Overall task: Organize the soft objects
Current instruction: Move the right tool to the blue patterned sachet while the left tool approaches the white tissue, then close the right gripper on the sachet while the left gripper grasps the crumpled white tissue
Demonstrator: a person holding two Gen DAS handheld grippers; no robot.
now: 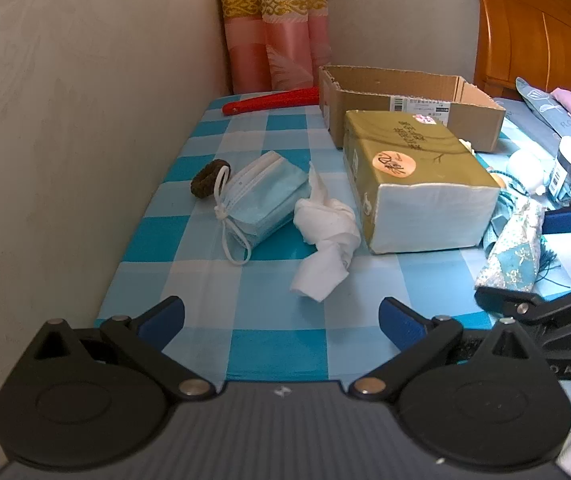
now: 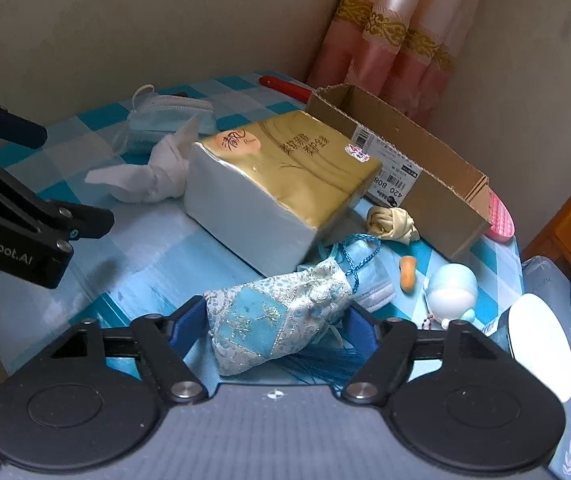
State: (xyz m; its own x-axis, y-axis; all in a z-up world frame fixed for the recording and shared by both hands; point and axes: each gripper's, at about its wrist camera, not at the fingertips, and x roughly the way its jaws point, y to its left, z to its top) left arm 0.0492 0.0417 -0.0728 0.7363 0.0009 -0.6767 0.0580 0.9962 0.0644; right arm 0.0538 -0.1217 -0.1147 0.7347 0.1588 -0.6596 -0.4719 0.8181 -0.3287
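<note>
Right gripper [image 2: 275,326]: jaws set around the brocade pouch, blue pads at its two sides; whether the pads press on the cloth cannot be told
Brocade pouch [image 2: 273,316]: blue and silver drawstring bag lying on the checked tablecloth, just in front of the tissue pack, its blue cord looped toward the pack and its tassel trailing under the gripper
Left gripper [image 1: 281,320]: jaws wide apart, nothing between them, hovering over bare cloth in front of the tissue pack and off to its left
Tissue pack [image 2: 285,176]: gold-topped soft pack, mid-table; the landmark for the rest
Crumpled white tissue [image 1: 327,224]: touching the pack's left front corner
Face masks [image 1: 261,200]: pale blue stack tied with its ear loops, left of the pack, just beyond the white tissue
Hair tie [image 1: 207,180]: dark ring, left of the pack, beside the masks on their far side
Cardboard box [image 1: 413,104]: open, right behind the pack and touching it
Red tool [image 1: 269,102]: behind the pack and to its left, its end against the box
Cream knotted cloth [image 2: 391,222]: right of the pack, between it and the box
Small blue and white toy [image 2: 451,290]: right of the pack, near the table edge
Orange piece [image 2: 407,272]: right of the pack, between the pouch cord and the toy
Tablecloth [image 1: 269,344]: blue and white checks under it all
</note>
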